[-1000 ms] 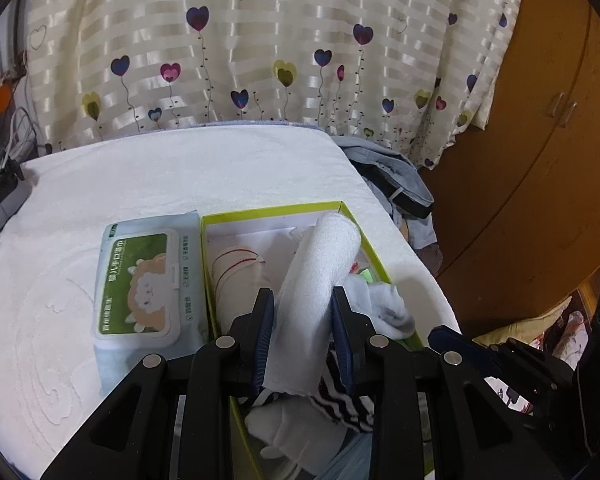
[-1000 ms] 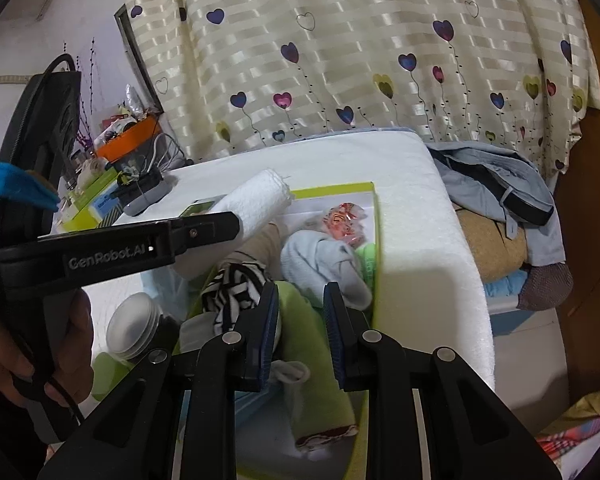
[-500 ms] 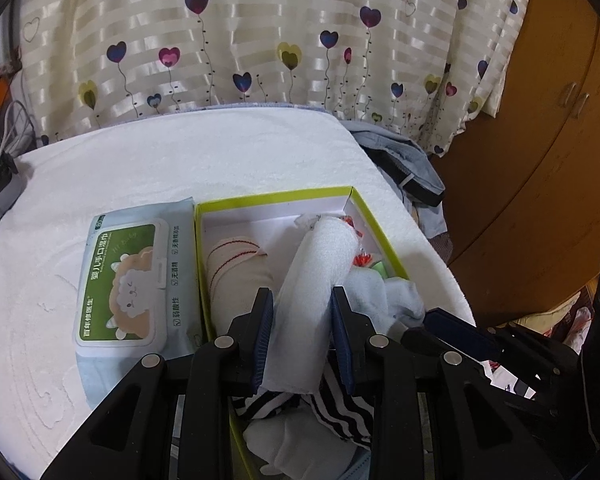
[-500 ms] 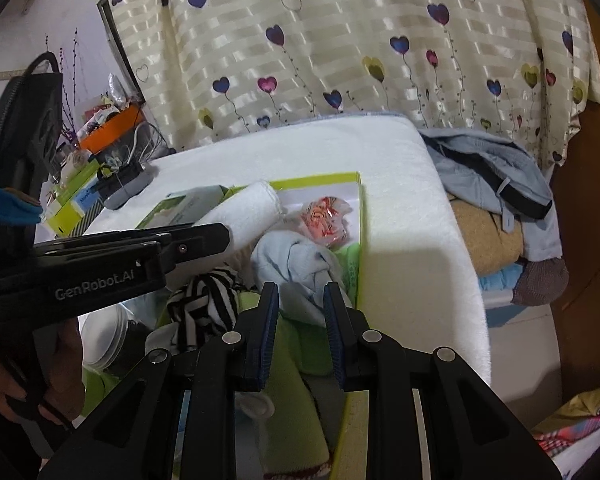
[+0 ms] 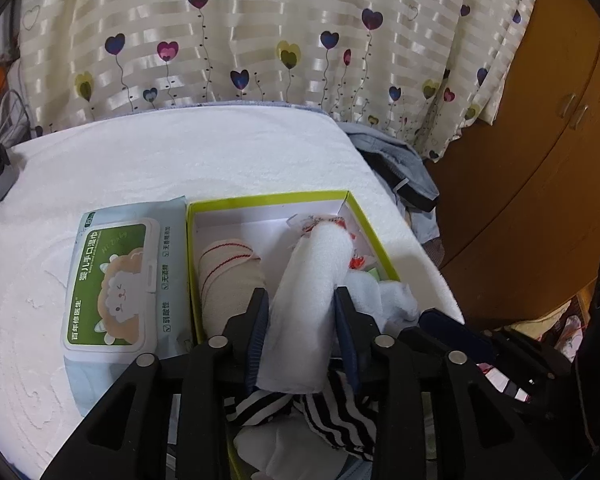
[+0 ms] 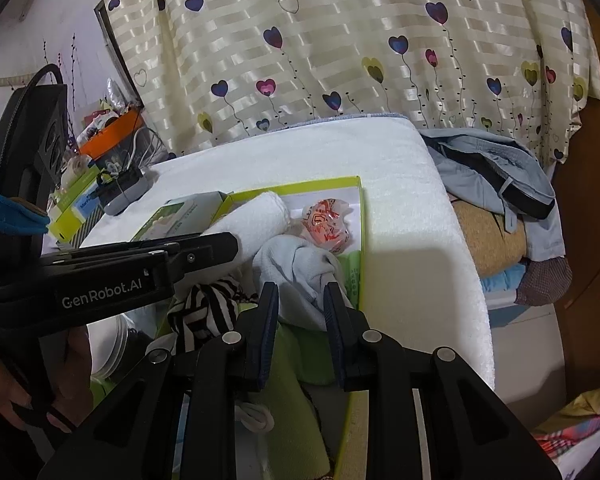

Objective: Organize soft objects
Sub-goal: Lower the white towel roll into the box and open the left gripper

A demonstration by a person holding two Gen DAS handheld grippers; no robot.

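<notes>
A rolled white towel (image 5: 308, 300) lies slanted into the green-rimmed box (image 5: 268, 199), its far end low inside. It sits between the pads of my left gripper (image 5: 302, 312), whose jaws are opening and stand just off its sides. The box also holds a beige red-striped roll (image 5: 224, 276), a pale blue cloth (image 6: 296, 264), a black-and-white striped cloth (image 6: 204, 312) and a red-and-white wrapped item (image 6: 326, 224). My right gripper (image 6: 300, 304) hangs over the box's near right end, shut on a green cloth (image 6: 300, 408) that drapes below it.
A pack of wet wipes (image 5: 112, 288) lies left of the box on the white towel-covered surface (image 5: 180, 160). Folded clothes (image 6: 496, 200) are piled to the right, by a wooden wardrobe (image 5: 540, 200). Clutter and cables sit at the far left (image 6: 116, 184). A hand (image 6: 4, 392) holds the left gripper.
The left gripper lowered the towel roll's far end into the box, and its jaws have widened slightly. The right gripper drew closer over the pale blue cloth.
</notes>
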